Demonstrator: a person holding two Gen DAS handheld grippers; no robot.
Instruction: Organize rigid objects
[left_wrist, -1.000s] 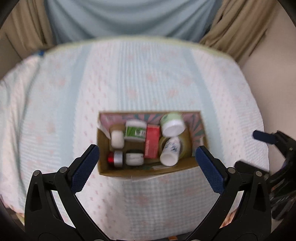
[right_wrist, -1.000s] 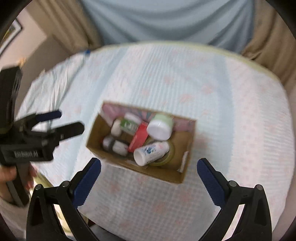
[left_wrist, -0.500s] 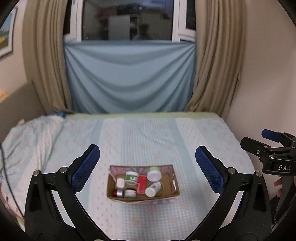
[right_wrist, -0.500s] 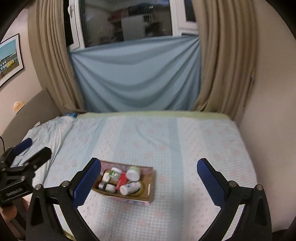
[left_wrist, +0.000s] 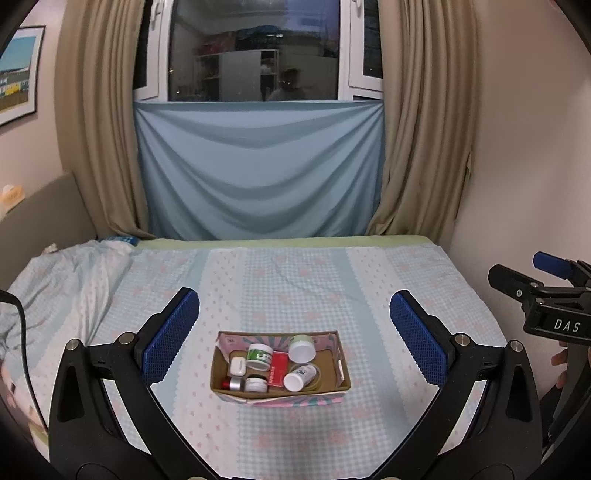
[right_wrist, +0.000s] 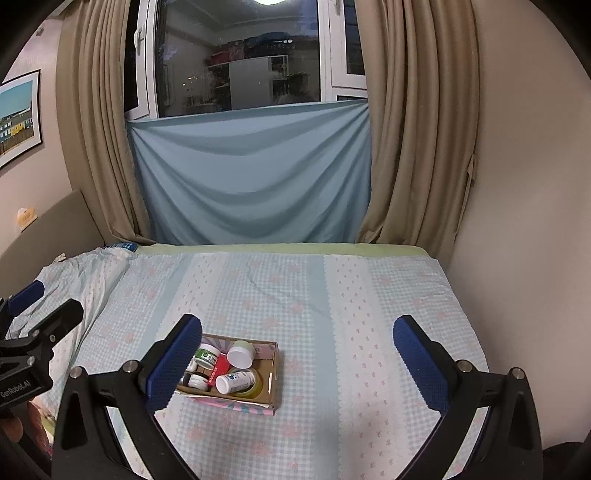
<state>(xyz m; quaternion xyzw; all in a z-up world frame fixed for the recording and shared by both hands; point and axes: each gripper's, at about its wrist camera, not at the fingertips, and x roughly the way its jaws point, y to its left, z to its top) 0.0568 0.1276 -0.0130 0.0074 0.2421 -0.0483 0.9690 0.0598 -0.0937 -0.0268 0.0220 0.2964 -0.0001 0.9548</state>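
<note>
Left tongs (left_wrist: 293, 334) spread wide, empty, held above near edge of bed (left_wrist: 388, 280). Right tongs (right_wrist: 297, 350) likewise wide apart, nothing between pads. Cardboard box (left_wrist: 341, 369) sits on checked bedspread, ahead of both tongs, near front of bed. Inside box: green-labelled jar (left_wrist: 259, 356), red carton (left_wrist: 279, 371), white-capped bottle (left_wrist: 300, 377) lying on side, pale green jar (left_wrist: 302, 347), small white case (left_wrist: 237, 366). Beyond bed: blue cloth (left_wrist: 258, 170) under window, beige curtains (left_wrist: 424, 122) either side.

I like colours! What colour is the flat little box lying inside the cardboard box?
Red. The flat little box shows best in the left wrist view.
</note>
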